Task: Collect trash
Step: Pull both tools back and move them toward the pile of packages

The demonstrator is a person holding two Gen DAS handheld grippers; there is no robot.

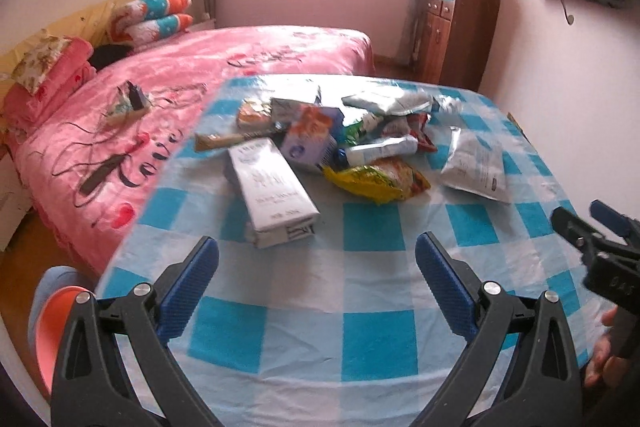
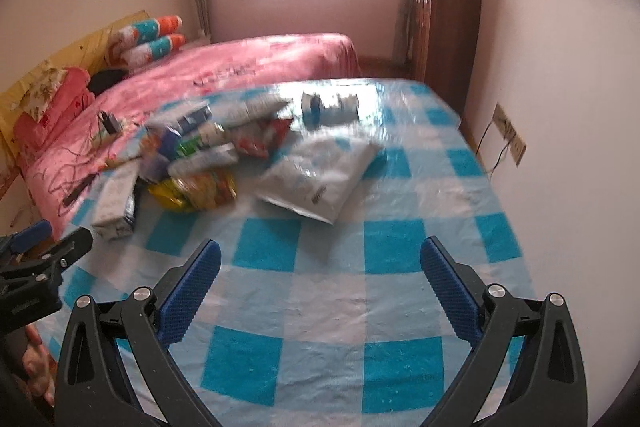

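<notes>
A heap of trash lies on the blue-and-white checked tablecloth point(image 1: 372, 227): a long white carton point(image 1: 272, 191), a yellow snack bag point(image 1: 376, 179), a white tube point(image 1: 380, 149), a purple-and-orange pack point(image 1: 308, 139) and a flat silver-white pouch point(image 1: 476, 163). My left gripper point(image 1: 316, 259) is open and empty, hovering over the near cloth just short of the carton. My right gripper point(image 2: 320, 259) is open and empty, short of the same silver-white pouch point(image 2: 320, 175). The carton point(image 2: 116, 203) and the yellow bag point(image 2: 196, 191) lie to its left.
A pink bed point(image 1: 192, 75) with cables and a charger point(image 1: 128, 103) lies left of the table. A wooden cabinet point(image 1: 456, 35) with folded blankets stands at the back right. A wall point(image 2: 560, 107) with a socket point(image 2: 508, 131) runs along the table's right edge. An orange bin point(image 1: 52, 327) sits low left.
</notes>
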